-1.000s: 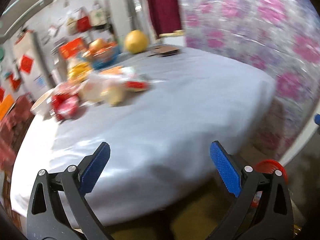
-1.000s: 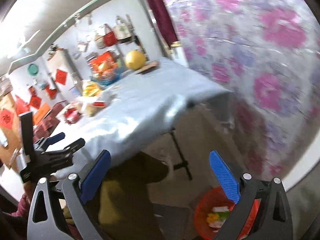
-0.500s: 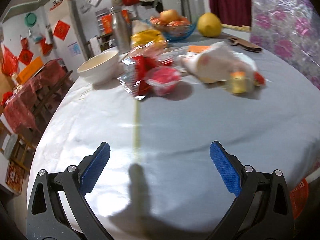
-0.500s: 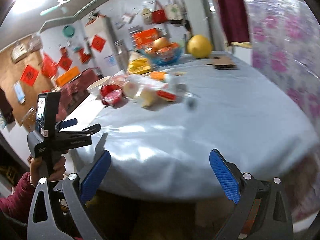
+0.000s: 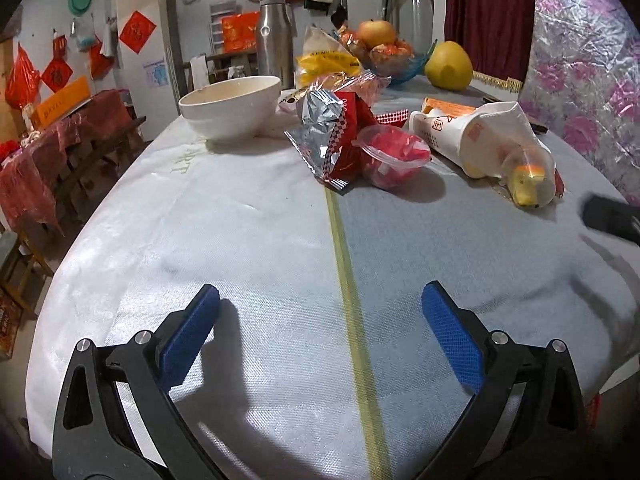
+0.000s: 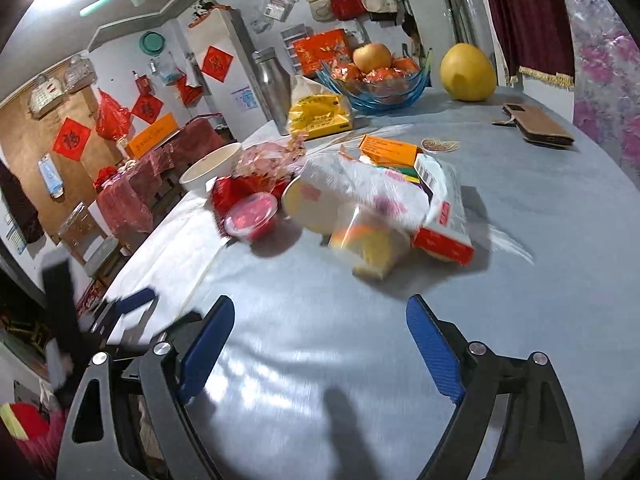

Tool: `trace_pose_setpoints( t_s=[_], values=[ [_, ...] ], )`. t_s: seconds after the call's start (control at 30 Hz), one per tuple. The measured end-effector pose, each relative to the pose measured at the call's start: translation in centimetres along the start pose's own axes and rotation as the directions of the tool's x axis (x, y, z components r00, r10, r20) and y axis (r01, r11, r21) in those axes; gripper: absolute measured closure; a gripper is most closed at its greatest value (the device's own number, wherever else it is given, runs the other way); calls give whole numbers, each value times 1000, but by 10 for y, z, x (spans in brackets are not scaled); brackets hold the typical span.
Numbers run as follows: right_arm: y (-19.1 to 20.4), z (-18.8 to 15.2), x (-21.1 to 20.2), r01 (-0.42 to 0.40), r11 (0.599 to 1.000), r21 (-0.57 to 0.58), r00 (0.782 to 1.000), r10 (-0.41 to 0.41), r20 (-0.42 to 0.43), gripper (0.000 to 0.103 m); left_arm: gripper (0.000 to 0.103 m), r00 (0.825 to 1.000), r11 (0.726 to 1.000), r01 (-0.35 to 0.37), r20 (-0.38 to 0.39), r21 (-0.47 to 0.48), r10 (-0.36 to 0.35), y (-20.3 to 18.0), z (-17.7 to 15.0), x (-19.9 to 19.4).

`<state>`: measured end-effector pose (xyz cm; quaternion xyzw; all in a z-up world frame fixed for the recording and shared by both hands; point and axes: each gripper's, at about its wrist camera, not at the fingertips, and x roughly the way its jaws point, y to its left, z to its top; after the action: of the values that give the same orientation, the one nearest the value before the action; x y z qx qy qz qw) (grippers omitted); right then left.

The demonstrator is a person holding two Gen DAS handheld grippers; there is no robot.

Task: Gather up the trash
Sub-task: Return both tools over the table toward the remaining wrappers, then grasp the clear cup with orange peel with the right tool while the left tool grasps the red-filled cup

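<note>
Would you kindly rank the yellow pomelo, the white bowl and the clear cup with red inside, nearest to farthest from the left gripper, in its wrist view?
From the left gripper:
1. Clear cup, centre-right.
2. White bowl, left, farther back.
3. Yellow pomelo, far right.

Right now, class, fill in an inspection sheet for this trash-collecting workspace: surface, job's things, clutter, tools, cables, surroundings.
Surface: round table under a pale cloth with a yellow stripe.
Job's things: torn snack wrapper, clear plastic cup with red contents, white paper bag, small plastic bag holding yellow food.
Clutter: white bowl, steel flask, fruit bowl, pomelo, brown wallet.
Tools: left tool open, empty; right tool open, empty, jaws just closing a little.
Cables: nothing seen.
Surroundings: red wall decorations, hanging bags.
</note>
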<state>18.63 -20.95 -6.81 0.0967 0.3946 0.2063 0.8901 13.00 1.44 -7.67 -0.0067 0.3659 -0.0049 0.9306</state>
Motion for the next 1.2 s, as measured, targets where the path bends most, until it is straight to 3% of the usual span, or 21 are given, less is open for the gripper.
trace_pose_setpoints(
  t_s=[0.2,0.23,0.4,0.57,0.73,1.1,1.2],
  values=[
    [-6,26,24,71,997,5,997,-71,16,18,6,1000,1000,23,6,14,-23,0,2,2],
    [-1,24,28,44,999,-17,999,-44,-6,22,6,1000,999,28,7,19,-28,0,2,2],
    [34,5,23,-129,982,-139,990,121,-70,25,6,999,999,32,6,21,-33,0,3,3],
    [30,-1,12,-81,986,-145,996,75,-47,25,6,999,999,31,6,20,-32,0,3,3],
    [20,13,28,-57,995,-82,997,52,-65,25,6,1000,1000,25,6,16,-25,0,3,4],
    [0,47,73,-100,985,138,988,115,-107,22,6,999,999,31,10,20,-32,1,2,3],
    [13,43,69,-97,994,41,990,101,-101,49,6,999,999,35,11,24,-35,0,1,3]
  ],
)
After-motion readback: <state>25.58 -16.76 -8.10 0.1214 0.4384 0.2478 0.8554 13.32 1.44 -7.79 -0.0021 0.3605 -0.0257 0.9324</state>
